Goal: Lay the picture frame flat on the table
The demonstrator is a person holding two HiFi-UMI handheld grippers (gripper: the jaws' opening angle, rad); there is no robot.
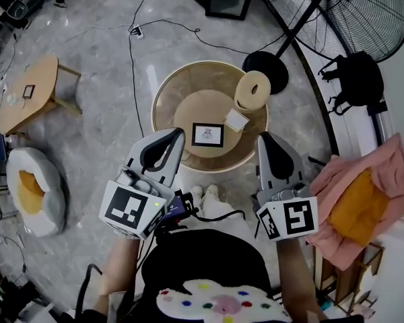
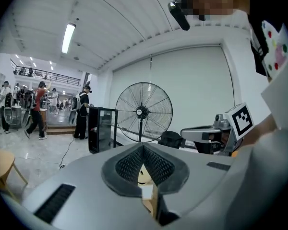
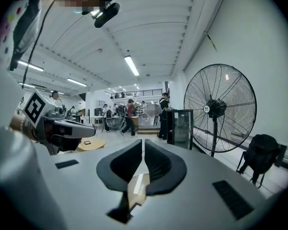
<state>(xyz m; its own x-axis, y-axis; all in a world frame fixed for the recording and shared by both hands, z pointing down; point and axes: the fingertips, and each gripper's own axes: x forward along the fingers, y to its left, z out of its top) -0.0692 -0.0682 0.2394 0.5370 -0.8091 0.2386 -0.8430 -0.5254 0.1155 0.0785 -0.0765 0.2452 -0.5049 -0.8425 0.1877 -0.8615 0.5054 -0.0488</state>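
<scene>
The black picture frame lies flat, picture side up, near the middle of the round wooden table. Both grippers hover on the near side of the table, above my knees, pointing toward it. My left gripper is left of the frame, jaws shut with nothing between them; its own view shows the closed pads aimed level across the room. My right gripper is right of the frame, jaws together and empty, as seen in its own view. Neither touches the frame.
A pale foam ring and a small white box share the table. A large standing fan and a black backpack stand beyond, a low wooden side table and a cushioned seat at left, pink cloth at right.
</scene>
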